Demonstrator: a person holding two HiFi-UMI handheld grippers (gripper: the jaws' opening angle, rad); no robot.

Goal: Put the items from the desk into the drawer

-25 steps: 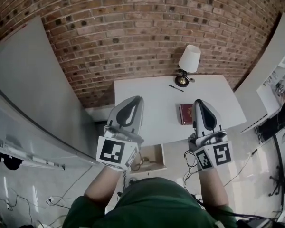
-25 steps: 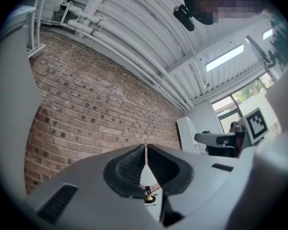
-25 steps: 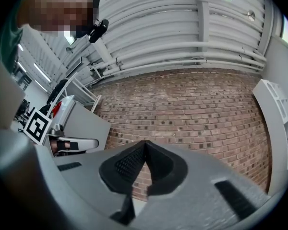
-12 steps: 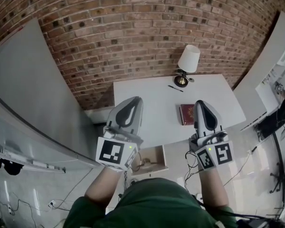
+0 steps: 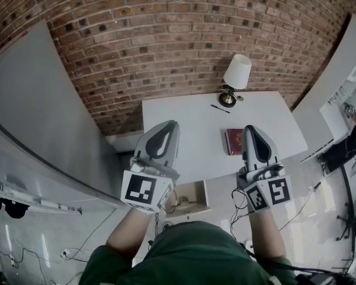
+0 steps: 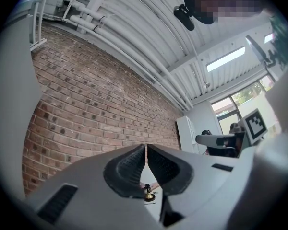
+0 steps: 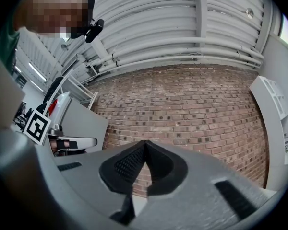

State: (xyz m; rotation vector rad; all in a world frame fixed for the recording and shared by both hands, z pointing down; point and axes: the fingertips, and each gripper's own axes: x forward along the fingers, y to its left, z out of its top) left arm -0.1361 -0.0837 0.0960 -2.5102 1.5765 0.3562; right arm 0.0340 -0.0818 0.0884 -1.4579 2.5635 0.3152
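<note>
Head view: both tools held up side by side over the near edge of the white desk [image 5: 190,123], nothing in either.

- left tool [image 5: 168,124] – left gripper view shows the jaws closed tip to tip, empty, brick wall [image 5: 166,34] behind
- right tool [image 5: 250,128] – right gripper view shows the same: jaws together, nothing between them
- marker cube [image 5: 145,190] on the left tool and marker cube [image 5: 268,195] on the right – black-and-white square codes only, no readable text

Task items are all on the desk:
- dark red book [image 5: 232,142] lying flat, just left of the right tool's tip; there is a gold mark on the cover, too small to read
- pen [image 5: 219,108] near the far edge, lying at a slant
- lamp [image 5: 236,76] with white shade and brass base at the far edge, just beyond the pen

Drawer [image 5: 187,199] is pulled open under the desk's near edge, between the two tools. Something tangled lies in it; what it is cannot be told.

No brand or label is legible anywhere.
</note>
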